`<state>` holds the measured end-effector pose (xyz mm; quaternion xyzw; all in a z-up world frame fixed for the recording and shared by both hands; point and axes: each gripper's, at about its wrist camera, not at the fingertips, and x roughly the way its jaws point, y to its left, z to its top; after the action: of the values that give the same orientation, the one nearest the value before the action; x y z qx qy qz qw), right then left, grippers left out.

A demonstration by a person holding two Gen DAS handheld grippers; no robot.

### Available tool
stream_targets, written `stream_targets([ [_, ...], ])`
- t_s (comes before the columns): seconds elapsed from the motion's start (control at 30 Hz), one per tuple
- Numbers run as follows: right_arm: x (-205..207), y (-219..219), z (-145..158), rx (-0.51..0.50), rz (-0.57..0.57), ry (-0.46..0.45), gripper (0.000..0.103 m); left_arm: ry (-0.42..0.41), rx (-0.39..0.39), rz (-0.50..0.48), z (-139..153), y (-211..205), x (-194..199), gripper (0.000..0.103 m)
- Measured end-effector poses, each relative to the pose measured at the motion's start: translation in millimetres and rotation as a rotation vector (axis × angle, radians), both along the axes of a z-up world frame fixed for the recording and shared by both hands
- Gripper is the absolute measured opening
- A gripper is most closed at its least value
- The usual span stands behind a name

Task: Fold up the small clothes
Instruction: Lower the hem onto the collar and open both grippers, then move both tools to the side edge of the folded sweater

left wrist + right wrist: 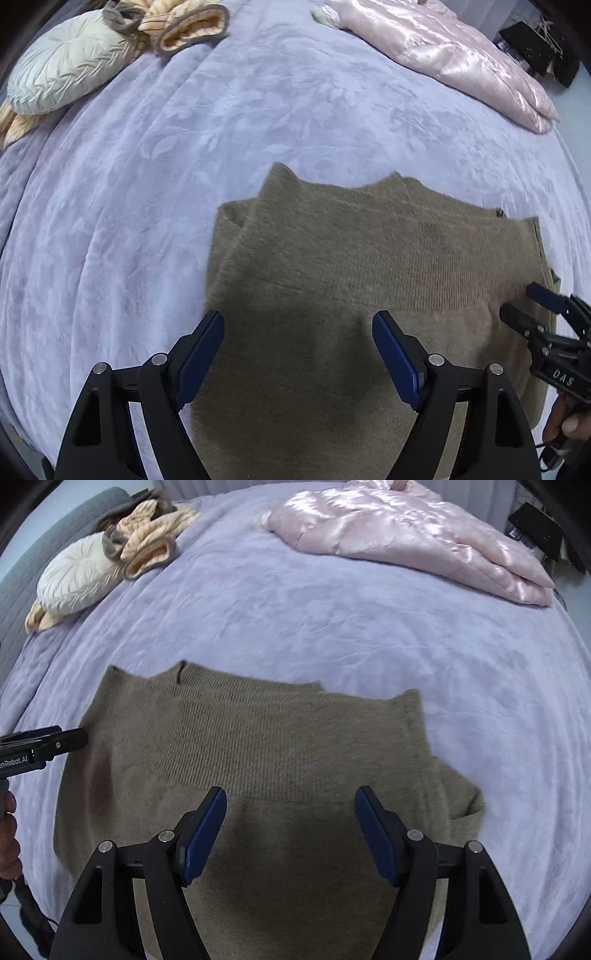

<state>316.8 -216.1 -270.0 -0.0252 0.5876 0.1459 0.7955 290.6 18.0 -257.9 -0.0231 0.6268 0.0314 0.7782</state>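
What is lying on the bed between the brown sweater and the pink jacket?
Nothing: in both wrist views only bare lavender blanket separates the brown sweater from the pink jacket.

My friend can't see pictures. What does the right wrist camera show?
An open right gripper hovers over a brown knit sweater lying on a lavender blanket. The left gripper pokes in from the left edge. Far off lie a pink satin jacket and a round white cushion.
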Motion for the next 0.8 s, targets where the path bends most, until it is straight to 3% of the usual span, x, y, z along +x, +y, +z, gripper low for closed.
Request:
stream_targets([
  [0.1,0,-1,-16,-0.027,-0.031,0.042,0.075,0.029,0.026,-0.048,-15,-13,-4,0.083],
  [0.27,5,-31,-28,-0.09,-0.097,0.058,0.075,0.088,0.04,-0.033,-39,-5,-3,0.083],
  [0.37,3,-36,-24,-0.107,-0.111,0.062,0.075,0.077,0.077,-0.034,-27,-9,-7,0.083],
  [0.43,-2,-34,-15,-0.139,-0.136,0.05,0.075,0.049,0.058,-0.031,-13,-11,-17,0.083],
  [0.5,-16,-27,-2,-0.099,-0.154,0.029,0.077,0.039,0.046,-0.015,-5,-10,-30,0.083],
  [0.6,-44,2,1,-0.064,-0.087,0.037,0.078,0.059,0.038,0.02,-8,-5,-49,0.083],
  [0.7,-67,32,-16,-0.085,0.006,0.07,0.079,0.088,0.031,0.045,-16,0,-62,0.083],
  [0.8,-70,36,-42,-0.098,-0.012,0.128,0.088,0.101,0.02,0.062,-18,5,-70,0.083],
])
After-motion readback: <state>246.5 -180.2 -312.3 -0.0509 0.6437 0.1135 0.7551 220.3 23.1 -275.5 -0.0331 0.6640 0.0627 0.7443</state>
